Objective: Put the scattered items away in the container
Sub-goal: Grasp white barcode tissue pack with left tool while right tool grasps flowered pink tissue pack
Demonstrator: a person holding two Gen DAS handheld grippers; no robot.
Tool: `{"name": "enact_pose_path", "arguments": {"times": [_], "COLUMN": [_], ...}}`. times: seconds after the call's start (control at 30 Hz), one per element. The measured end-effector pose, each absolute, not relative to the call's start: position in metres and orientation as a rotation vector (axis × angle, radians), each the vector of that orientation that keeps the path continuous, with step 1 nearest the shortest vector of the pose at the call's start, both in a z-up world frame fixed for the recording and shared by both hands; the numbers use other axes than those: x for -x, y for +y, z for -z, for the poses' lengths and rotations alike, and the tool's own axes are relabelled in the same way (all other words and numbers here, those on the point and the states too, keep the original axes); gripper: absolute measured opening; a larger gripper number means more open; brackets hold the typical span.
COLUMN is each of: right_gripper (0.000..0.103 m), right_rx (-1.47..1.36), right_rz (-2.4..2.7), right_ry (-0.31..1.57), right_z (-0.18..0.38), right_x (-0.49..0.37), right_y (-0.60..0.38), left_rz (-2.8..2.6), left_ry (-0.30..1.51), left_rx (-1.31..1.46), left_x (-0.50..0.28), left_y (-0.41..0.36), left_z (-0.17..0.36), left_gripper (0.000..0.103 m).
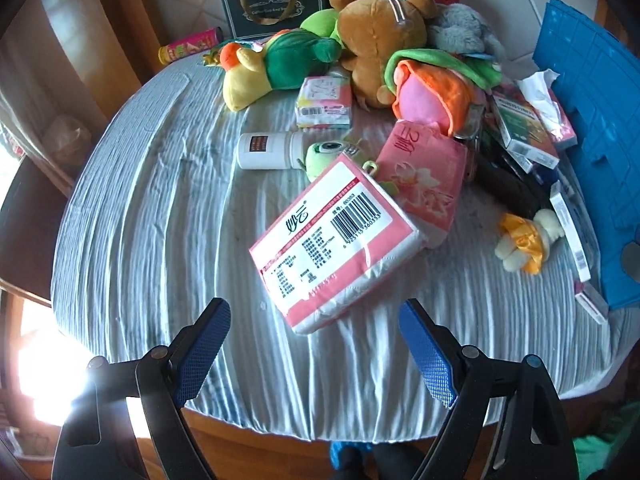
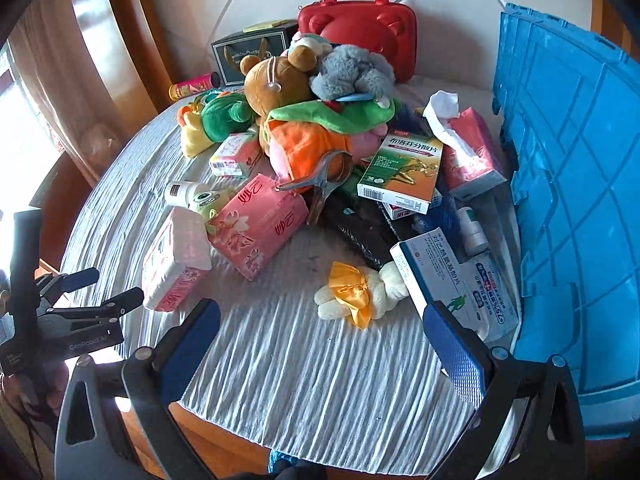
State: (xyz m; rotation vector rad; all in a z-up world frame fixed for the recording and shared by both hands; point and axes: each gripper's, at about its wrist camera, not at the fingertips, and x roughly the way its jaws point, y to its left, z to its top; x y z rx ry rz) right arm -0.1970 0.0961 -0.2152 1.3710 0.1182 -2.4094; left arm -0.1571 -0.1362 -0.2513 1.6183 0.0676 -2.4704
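Observation:
Scattered items lie on a surface covered with a striped cloth (image 1: 140, 220). A pink tissue pack (image 1: 336, 240) with a barcode lies just ahead of my left gripper (image 1: 314, 320), which is open and holds nothing. A second pink tissue pack (image 2: 260, 224) leans beside it. My right gripper (image 2: 320, 312) is open too, hovering near a small white plush with a yellow bow (image 2: 360, 292). The blue container (image 2: 572, 200) stands at the right. Medicine boxes (image 2: 404, 168) lie against it. Behind is a heap of plush toys topped by a brown bear (image 2: 272, 80).
A red case (image 2: 360, 28), a dark gift bag (image 1: 272, 8) and a snack tube (image 1: 192, 44) stand at the back by the padded wall. A white bottle (image 1: 268, 150) lies mid-cloth. The wooden front edge (image 2: 240, 440) is below the grippers.

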Motion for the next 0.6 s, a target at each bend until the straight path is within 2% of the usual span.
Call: {"name": "enact_pose_path", "arguments": {"times": [0.33,0.6], "right_gripper": [0.103,0.103], "right_rx": [-1.522,-1.625], "right_rz": [2.350,2.386], "right_ry": [0.197,0.046], "right_z": [0.253,0.273], "right_x": [0.226,0.234], "right_y": [0.057,0.011], "left_rz": [2.464,2.445], "left_ry": [0.123,0.064], "left_rx": [-1.700,-1.601], "left_x": [0.193,0.247], "left_y": [-0.159,-0.234], "left_z": [0.291,0.284], "left_gripper": [0.088,0.088]}}
